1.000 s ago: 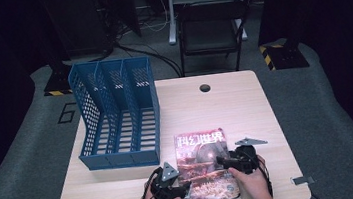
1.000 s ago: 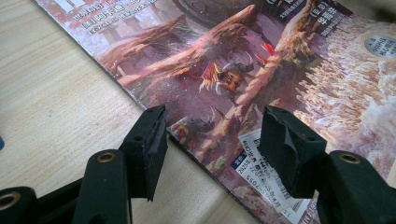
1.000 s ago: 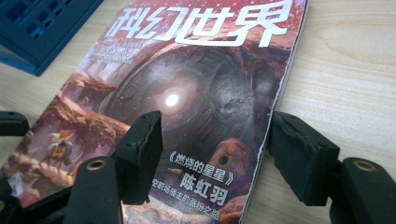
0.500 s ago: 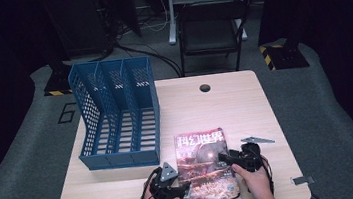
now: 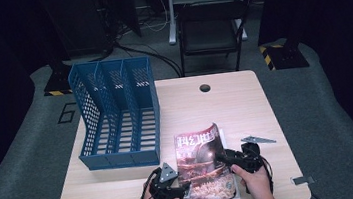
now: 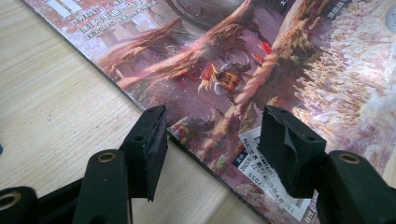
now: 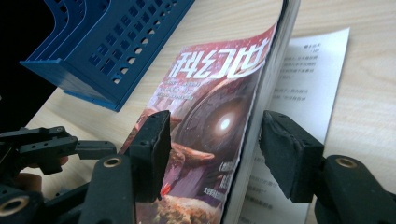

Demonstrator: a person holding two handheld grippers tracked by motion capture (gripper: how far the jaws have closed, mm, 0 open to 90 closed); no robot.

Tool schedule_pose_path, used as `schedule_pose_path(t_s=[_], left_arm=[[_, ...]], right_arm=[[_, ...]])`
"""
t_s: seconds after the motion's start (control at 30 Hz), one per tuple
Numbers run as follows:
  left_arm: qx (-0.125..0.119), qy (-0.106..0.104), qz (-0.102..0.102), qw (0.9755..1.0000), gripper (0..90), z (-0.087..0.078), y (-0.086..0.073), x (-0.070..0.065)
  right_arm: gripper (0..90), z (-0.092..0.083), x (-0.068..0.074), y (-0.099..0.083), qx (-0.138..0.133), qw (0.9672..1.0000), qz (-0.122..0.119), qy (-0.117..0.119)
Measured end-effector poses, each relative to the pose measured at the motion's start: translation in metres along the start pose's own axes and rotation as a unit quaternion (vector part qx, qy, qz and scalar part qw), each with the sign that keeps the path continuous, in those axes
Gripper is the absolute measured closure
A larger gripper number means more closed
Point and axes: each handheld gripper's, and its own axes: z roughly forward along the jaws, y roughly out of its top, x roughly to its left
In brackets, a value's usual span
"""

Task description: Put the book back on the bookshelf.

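Note:
A magazine (image 5: 202,169) with a red-brown illustrated cover lies on the wooden table (image 5: 235,103) near its front edge. My left gripper (image 5: 185,185) is at the magazine's lower left corner. In the left gripper view its jaws stand open over the spine edge of the cover (image 6: 243,60), one pad on each side. My right gripper (image 5: 223,157) is at the right edge, where the cover and page block (image 7: 210,107) are lifted off a white printed page (image 7: 308,88). Its jaws have just been closing. The lifted edge stands between them, and the pads do not press it.
A blue three-slot file rack (image 5: 116,116) stands to the left of the magazine, close to the left hand. A loose grey three-cornered plate (image 5: 257,140) lies on the table right of the magazine. A dark chair (image 5: 211,25) stands behind the table.
The magazine's right edge has curled up a little off the page under it. The right gripper's jaws have narrowed around that edge. The left gripper has stayed put.

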Motion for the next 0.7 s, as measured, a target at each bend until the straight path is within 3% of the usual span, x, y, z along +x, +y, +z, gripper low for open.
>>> schedule_pose_path(t_s=[0.17,0.37,0.7], left_arm=[[-0.004,-0.003,-0.003,1.0000,41.6,0.000,-0.001,0.000],[-0.013,-0.003,-0.002,0.9999,41.7,0.000,-0.004,0.000],[-0.018,-0.004,-0.004,0.9998,41.7,-0.001,-0.006,-0.001]], right_arm=[[43.6,0.008,-0.004,0.000,0.016,0.9998,0.010,-0.002],[43.9,0.026,-0.008,0.000,0.055,0.9982,-0.007,-0.020],[48.0,0.035,-0.014,0.003,0.064,0.9977,-0.014,-0.018]])
